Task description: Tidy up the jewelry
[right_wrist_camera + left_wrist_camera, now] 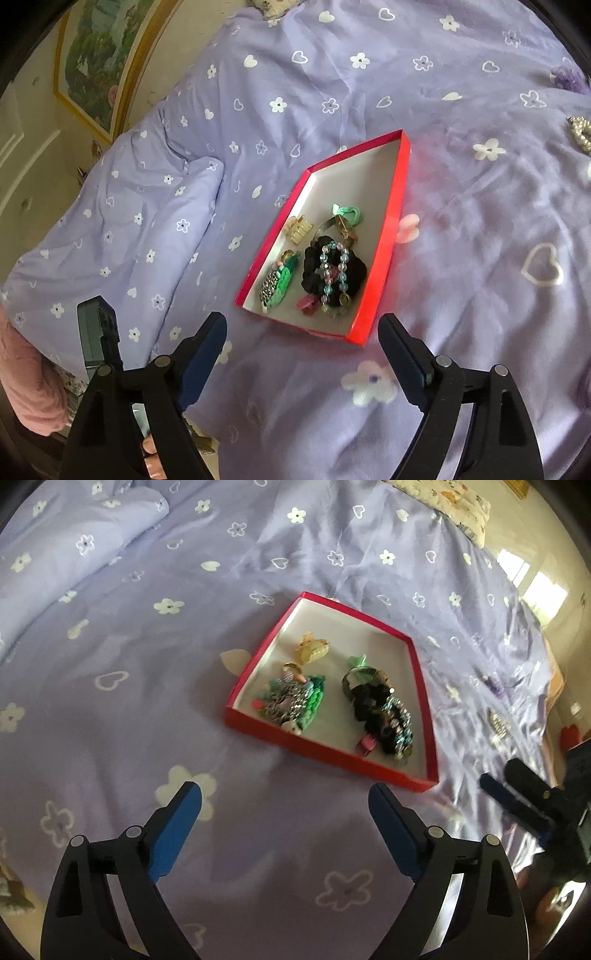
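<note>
A shallow red box (325,753) with a white inside lies on the lilac bedspread; it also shows in the right wrist view (388,236). In it lie a yellow hair claw (312,649), a green and silver jewelry heap (291,701), and a black scrunchie with a bead bracelet (328,277). A silver sparkly clip (581,133) and a purple item (567,75) lie loose on the bed, to the right of the box. My left gripper (286,805) is open and empty, short of the box. My right gripper (303,332) is open and empty, near the box's front edge.
A folded lilac duvet (122,229) lies left of the box. A patterned pillow (454,502) sits at the far bed edge. A framed picture (99,55) hangs on the wall. The right gripper shows at the right edge of the left wrist view (517,786).
</note>
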`<state>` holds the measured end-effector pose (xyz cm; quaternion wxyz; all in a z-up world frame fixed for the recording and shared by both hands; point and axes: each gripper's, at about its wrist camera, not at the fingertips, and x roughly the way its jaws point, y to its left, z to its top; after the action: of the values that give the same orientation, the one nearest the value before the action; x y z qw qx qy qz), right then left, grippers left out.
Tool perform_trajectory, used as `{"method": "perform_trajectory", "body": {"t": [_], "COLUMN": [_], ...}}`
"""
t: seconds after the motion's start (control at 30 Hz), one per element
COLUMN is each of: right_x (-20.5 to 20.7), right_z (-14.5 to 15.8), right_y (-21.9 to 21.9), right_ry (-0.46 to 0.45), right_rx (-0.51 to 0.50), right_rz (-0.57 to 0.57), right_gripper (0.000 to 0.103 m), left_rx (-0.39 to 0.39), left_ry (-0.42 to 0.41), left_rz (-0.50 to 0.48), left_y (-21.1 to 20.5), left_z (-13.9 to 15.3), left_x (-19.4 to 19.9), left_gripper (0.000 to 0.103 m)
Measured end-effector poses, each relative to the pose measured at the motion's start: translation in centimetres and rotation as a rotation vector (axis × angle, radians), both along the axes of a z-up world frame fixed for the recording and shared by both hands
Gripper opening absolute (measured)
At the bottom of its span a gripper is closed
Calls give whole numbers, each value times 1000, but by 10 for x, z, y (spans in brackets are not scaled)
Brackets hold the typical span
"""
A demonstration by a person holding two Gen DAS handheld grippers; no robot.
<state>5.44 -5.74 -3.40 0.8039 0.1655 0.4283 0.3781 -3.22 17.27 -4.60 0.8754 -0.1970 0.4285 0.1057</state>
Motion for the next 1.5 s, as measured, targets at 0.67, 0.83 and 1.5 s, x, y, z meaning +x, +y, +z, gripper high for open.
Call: {"method": "perform_trajectory", "body": {"t": [0.67,0.83,1.5], "right_x": [-50,-53,-54], "right_z": [83,86,5], "right_y": [-5,-9,20], "right_ry": [-387,-426,-394], "right_rx": [-242,-229,-322], "right_rz": [-2,-25,-10], "right_gripper": [100,103,103], "left_rx": [309,353,361], "left_ry": [-123,-134,-129], "left_rz": [-37,-24,0], "left_y": [-34,-34,-36], "left_z": [67,65,15], "left_x": [-33,-29,-23], "left_gripper": [103,103,103]}}
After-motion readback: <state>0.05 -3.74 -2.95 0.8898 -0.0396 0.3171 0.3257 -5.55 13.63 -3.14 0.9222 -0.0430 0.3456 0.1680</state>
